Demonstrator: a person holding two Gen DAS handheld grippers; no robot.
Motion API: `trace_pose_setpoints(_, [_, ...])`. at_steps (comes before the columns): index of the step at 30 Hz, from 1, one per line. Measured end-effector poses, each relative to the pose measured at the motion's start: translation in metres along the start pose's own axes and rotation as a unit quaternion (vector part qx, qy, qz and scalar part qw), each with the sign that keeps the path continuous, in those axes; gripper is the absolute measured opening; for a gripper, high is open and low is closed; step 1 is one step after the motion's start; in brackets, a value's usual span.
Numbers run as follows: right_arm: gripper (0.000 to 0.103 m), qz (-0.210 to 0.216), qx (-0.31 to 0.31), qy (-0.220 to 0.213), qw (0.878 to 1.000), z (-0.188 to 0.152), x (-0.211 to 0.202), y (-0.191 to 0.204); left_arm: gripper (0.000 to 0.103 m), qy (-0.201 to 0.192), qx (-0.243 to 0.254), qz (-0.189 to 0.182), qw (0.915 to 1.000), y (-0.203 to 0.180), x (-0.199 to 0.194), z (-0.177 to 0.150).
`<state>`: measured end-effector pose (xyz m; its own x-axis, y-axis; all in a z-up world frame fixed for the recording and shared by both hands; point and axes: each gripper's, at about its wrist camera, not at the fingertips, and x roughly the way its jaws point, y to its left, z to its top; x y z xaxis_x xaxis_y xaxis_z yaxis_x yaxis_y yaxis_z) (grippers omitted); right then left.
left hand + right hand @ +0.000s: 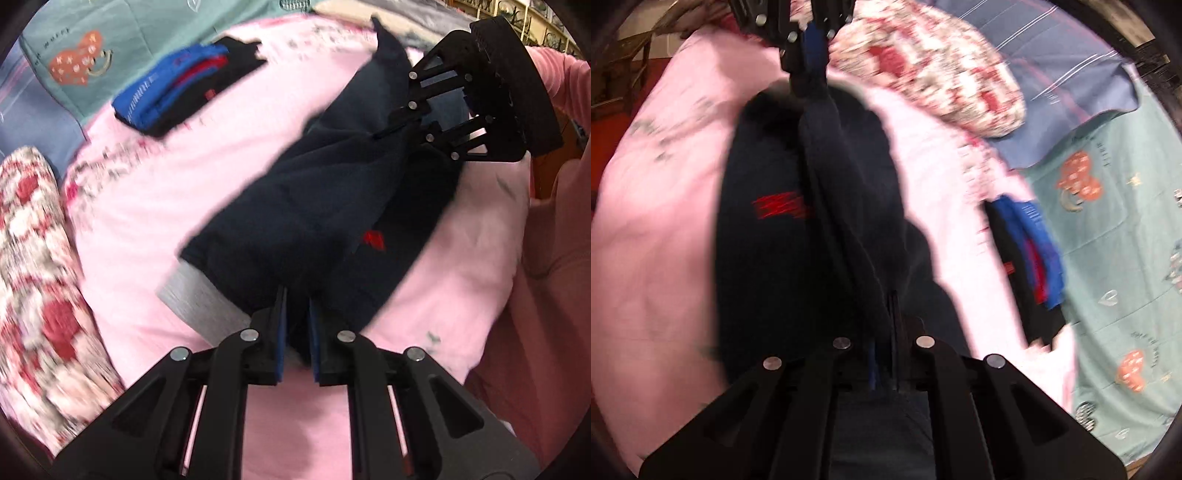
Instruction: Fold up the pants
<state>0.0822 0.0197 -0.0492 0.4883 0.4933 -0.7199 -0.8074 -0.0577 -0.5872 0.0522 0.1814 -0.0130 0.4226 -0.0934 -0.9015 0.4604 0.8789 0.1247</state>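
Observation:
Dark navy pants (306, 206) with a small red logo (373, 240) hang stretched between my two grippers above a pink blanket (177, 206). My left gripper (297, 306) is shut on one end of the pants. My right gripper (417, 127) is shut on the other end, at the far right in the left wrist view. In the right wrist view the pants (812, 240) run from my right gripper (886, 325) up to the left gripper (809, 70) at the top. The frames are blurred.
A folded stack of blue, red and black clothes (184, 88) lies on the blanket farther back; it also shows in the right wrist view (1030, 266). A red and white floral pillow (33, 258) lies at the left. A green printed sheet (1115, 258) lies beyond the blanket.

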Motion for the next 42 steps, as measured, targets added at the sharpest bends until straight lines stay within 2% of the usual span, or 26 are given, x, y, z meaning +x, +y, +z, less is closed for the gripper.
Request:
trace_pose_setpoints(4, [0.006, 0.009, -0.01, -0.006, 1.0, 0.0, -0.005, 0.021, 0.011, 0.002, -0.01, 0.019, 0.9998, -0.013, 0.004, -0.016])
trace_pose_setpoints(8, [0.007, 0.01, 0.0, 0.0, 1.0, -0.004, 0.003, 0.031, 0.015, -0.004, -0.039, 0.014, 0.9991, -0.01, 0.014, -0.025])
trace_pose_setpoints(10, [0.009, -0.012, -0.001, -0.005, 1.0, -0.005, 0.006, 0.038, 0.015, -0.001, -0.05, 0.014, 0.9986, -0.01, 0.025, -0.027])
trace_pose_setpoints(11, [0.018, -0.025, -0.001, -0.004, 1.0, -0.005, 0.003, 0.04, 0.015, -0.003, -0.055, 0.018, 0.9983, -0.01, 0.024, -0.028])
trace_pose_setpoints(12, [0.036, -0.036, 0.005, -0.005, 0.999, -0.006, -0.002, 0.04, 0.015, -0.004, -0.06, 0.018, 0.998, -0.012, 0.021, -0.027])
trace_pose_setpoints(13, [0.043, -0.034, 0.022, -0.014, 0.999, -0.01, -0.013, 0.037, 0.021, -0.007, -0.064, 0.019, 0.9978, -0.011, 0.016, -0.025])
trace_pose_setpoints(14, [0.051, -0.015, 0.046, -0.022, 0.999, -0.015, -0.023, 0.031, 0.037, -0.014, -0.068, 0.02, 0.9974, -0.015, 0.007, -0.024])
trace_pose_setpoints(15, [0.054, 0.014, 0.084, -0.027, 0.996, -0.022, -0.033, 0.02, 0.067, -0.034, -0.072, 0.022, 0.9966, -0.018, -0.008, -0.022])
trace_pose_setpoints(16, [0.054, 0.041, 0.129, -0.031, 0.99, -0.032, -0.043, 0.008, 0.076, -0.05, -0.075, 0.029, 0.9955, -0.021, -0.017, -0.02])
trace_pose_setpoints(17, [0.054, 0.054, 0.172, -0.031, 0.983, -0.043, -0.05, -0.004, 0.077, -0.071, -0.077, 0.035, 0.9939, -0.025, -0.028, -0.017])
trace_pose_setpoints(18, [0.054, 0.059, 0.219, -0.027, 0.974, -0.057, -0.056, -0.017, 0.077, -0.095, -0.08, 0.023, 0.992, -0.03, -0.038, -0.01])
trace_pose_setpoints(20, [0.054, 0.055, 0.338, -0.013, 0.939, -0.097, -0.064, -0.051, 0.077, -0.134, -0.084, 0.004, 0.9874, -0.041, -0.049, 0.005])
trace_pose_setpoints(21, [0.054, 0.055, 0.401, -0.008, 0.915, -0.122, -0.069, -0.067, 0.077, -0.158, -0.088, -0.011, 0.9835, -0.049, -0.05, 0.017])
trace_pose_setpoints(23, [0.054, 0.058, 0.544, -0.004, 0.837, -0.184, -0.077, -0.099, 0.077, -0.185, -0.09, -0.049, 0.9774, -0.064, -0.039, 0.039])
trace_pose_setpoints(24, [0.054, 0.061, 0.611, -0.005, 0.79, -0.217, -0.081, -0.11, 0.077, -0.197, -0.091, -0.075, 0.9733, -0.073, -0.029, 0.051])
trace_pose_setpoints(25, [0.054, 0.06, 0.678, -0.001, 0.732, -0.255, -0.086, -0.12, 0.077, -0.2, -0.089, -0.093, 0.9712, -0.077, -0.017, 0.063])
trace_pose_setpoints(26, [0.054, 0.056, 0.726, 0.002, 0.686, -0.285, -0.091, -0.125, 0.076, -0.198, -0.087, -0.106, 0.9705, -0.085, -0.005, 0.076])
trace_pose_setpoints(28, [0.054, 0.035, 0.788, 0.002, 0.615, -0.336, -0.104, -0.129, 0.072, -0.175, -0.092, -0.12, 0.9729, -0.102, 0.026, 0.102])
trace_pose_setpoints(29, [0.055, 0.025, 0.801, 0.001, 0.597, -0.35, -0.11, -0.129, 0.063, -0.16, -0.099, -0.132, 0.9732, -0.108, 0.04, 0.113])
trace_pose_setpoints(30, [0.055, 0.015, 0.812, 0.002, 0.583, -0.362, -0.115, -0.128, 0.053, -0.146, -0.104, -0.139, 0.9738, -0.11, 0.053, 0.122])
trace_pose_setpoints(31, [0.055, 0.009, 0.819, -0.002, 0.574, -0.372, -0.119, -0.129, 0.048, -0.133, -0.11, -0.14, 0.975, -0.113, 0.064, 0.13])
trace_pose_setpoints(32, [0.055, 0.008, 0.821, -0.007, 0.571, -0.379, -0.122, -0.129, 0.043, -0.121, -0.116, -0.137, 0.9763, -0.114, 0.074, 0.136])
trace_pose_setpoints(34, [0.055, 0.005, 0.824, -0.012, 0.567, -0.388, -0.123, -0.131, 0.043, -0.104, -0.117, -0.123, 0.98, -0.124, 0.088, 0.143])
trace_pose_setpoints(36, [0.055, 0.005, 0.823, -0.014, 0.568, -0.389, -0.117, -0.135, 0.048, -0.099, -0.107, -0.116, 0.9825, -0.131, 0.092, 0.146])
trace_pose_setpoints(38, [0.055, 0.011, 0.822, -0.015, 0.569, -0.391, -0.112, -0.135, 0.059, -0.097, -0.096, -0.099, 0.9857, -0.141, 0.095, 0.148])
trace_pose_setpoints(42, [0.055, 0.034, 0.819, -0.024, 0.573, -0.401, -0.106, -0.13, 0.06, -0.073, -0.082, -0.034, 0.9934, -0.151, 0.105, 0.148])
